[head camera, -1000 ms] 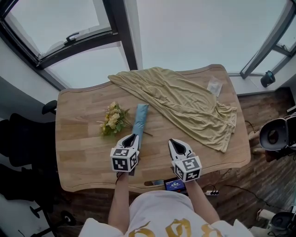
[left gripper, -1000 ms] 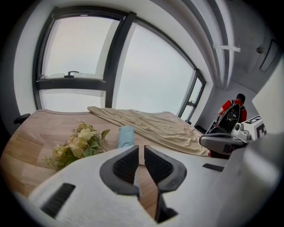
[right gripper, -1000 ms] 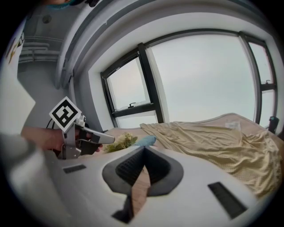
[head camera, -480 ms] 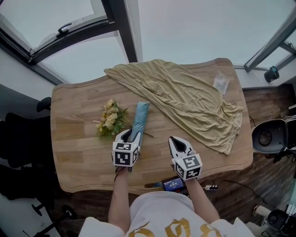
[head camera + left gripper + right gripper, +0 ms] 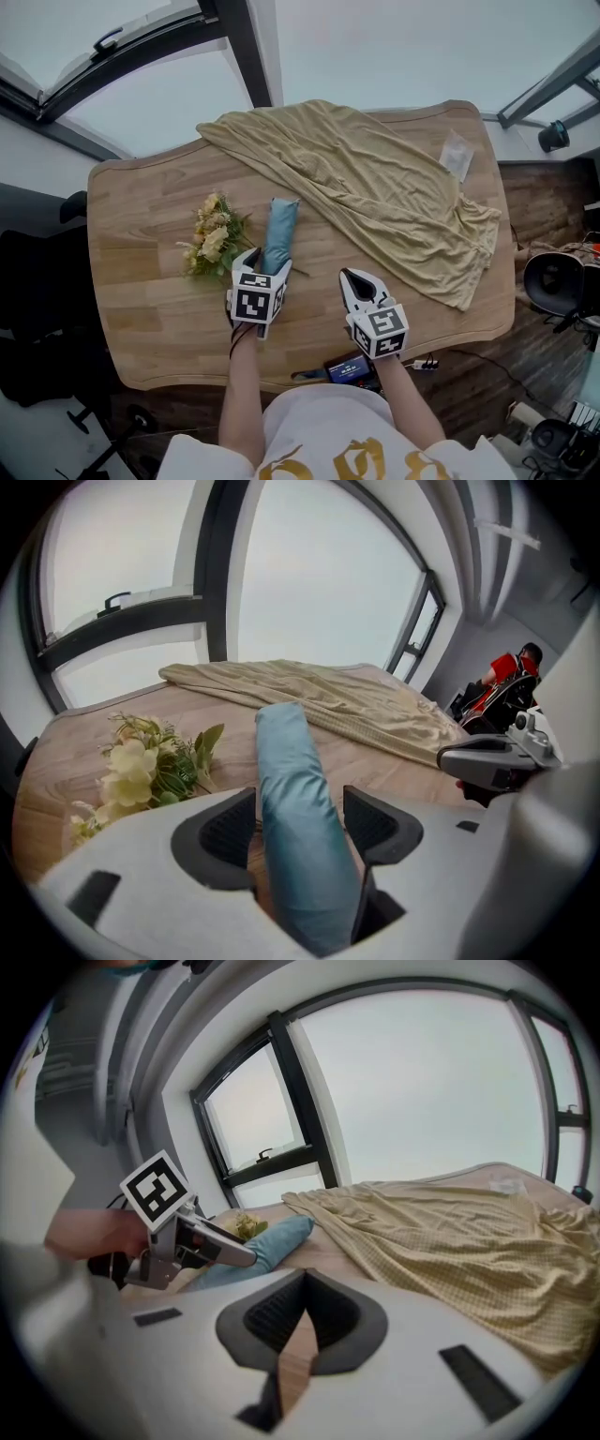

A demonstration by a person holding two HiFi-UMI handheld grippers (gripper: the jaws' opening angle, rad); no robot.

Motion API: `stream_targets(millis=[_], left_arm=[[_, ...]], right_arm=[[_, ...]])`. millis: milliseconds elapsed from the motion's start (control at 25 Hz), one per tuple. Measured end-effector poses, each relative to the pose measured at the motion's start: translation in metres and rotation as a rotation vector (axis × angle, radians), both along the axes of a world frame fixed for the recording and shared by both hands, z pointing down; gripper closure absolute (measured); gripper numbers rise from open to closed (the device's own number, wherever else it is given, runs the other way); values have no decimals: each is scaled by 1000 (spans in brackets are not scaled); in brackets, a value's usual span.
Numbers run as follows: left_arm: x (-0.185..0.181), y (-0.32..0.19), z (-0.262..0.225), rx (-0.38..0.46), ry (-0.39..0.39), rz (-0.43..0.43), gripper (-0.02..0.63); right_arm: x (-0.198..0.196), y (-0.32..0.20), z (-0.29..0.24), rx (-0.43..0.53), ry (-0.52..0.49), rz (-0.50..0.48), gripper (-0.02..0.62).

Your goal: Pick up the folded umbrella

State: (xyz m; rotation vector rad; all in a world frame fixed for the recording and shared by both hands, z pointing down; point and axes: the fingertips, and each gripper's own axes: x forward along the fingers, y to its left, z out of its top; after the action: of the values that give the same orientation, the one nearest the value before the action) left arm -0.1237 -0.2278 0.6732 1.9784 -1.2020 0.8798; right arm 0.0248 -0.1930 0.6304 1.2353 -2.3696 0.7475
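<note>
Left tongs (image 5: 261, 263), just opened wide, straddle the folded umbrella (image 5: 278, 223) at its near end; they should settle lower, then squeeze squarely. Right tongs (image 5: 355, 278) are closed, empty.

The folded umbrella (image 5: 278, 230) is plain teal-blue; at its two o'clock the cloth (image 5: 375, 187) is finely checked khaki; the flowers (image 5: 211, 242) are cream-yellow.

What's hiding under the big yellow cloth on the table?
Only the light wooden table shows around the crumpled yellow-beige cloth. It lies fairly flat, but whatever is beneath is covered, so I cannot tell.
</note>
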Motion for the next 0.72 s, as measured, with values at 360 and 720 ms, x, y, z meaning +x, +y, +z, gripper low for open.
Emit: stream_targets(millis=[360, 720], left_arm=[[10, -4, 28, -99, -6, 14, 299], [12, -3, 34, -116, -10, 4, 298]], right_arm=[[-1, -3, 21, -47, 10, -8, 584], [-8, 0, 28, -64, 4, -14, 584]])
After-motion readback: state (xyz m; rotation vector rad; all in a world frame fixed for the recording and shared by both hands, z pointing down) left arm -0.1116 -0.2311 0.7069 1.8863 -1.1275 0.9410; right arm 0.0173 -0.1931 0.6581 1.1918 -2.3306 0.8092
